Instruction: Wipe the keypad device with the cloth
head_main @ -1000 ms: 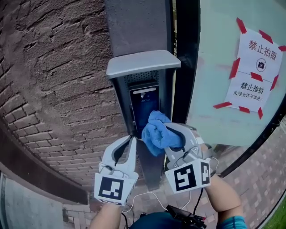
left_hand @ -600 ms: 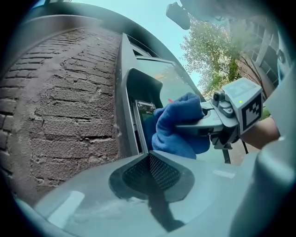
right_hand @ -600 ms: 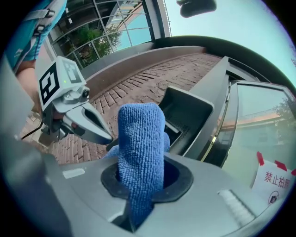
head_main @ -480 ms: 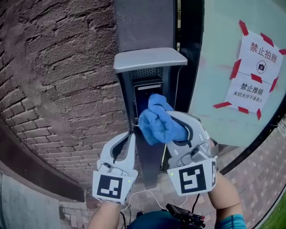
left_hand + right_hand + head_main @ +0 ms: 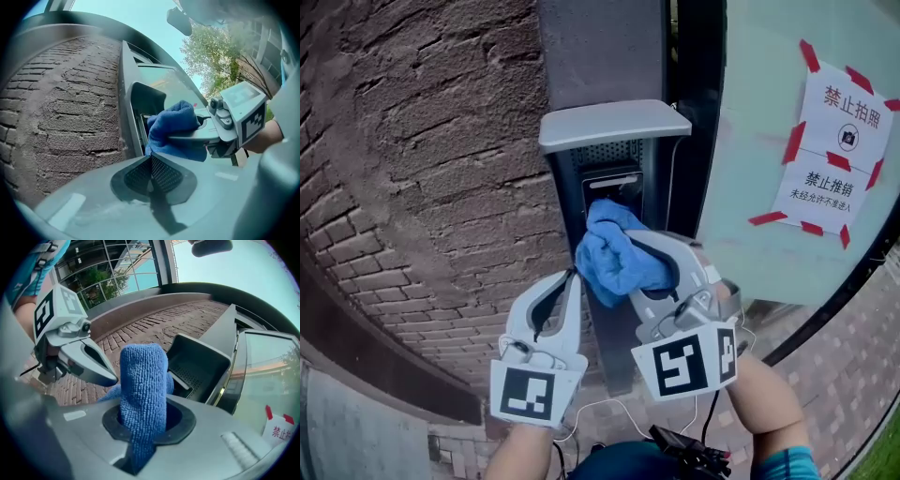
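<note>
Hooded housing (image 5: 614, 127): held the keypad device (image 5: 612, 184). Blue cloth (image 5: 617, 258): lay over the device's face, clamped in the right tongs (image 5: 628, 267). Left tongs (image 5: 151, 161): closed and empty, just beside the cloth. Only the left gripper view showed that closure.

2 grippers are held up side by side, close together, each carried on a bare forearm that enters from below. The left gripper (image 5: 574, 276) is seen with its jaws pressed together and nothing gripped between them. Its marker cube (image 5: 535, 394) is turned toward the head camera. The right gripper (image 5: 623, 246) is held slightly higher and is tilted toward the left one, its jaws clamped on a bunched blue cloth (image 5: 617, 261). Only the wrist end of the left forearm (image 5: 521, 457) is shown. The right forearm (image 5: 769, 412) is seen up to a teal sleeve (image 5: 787, 466).
</note>
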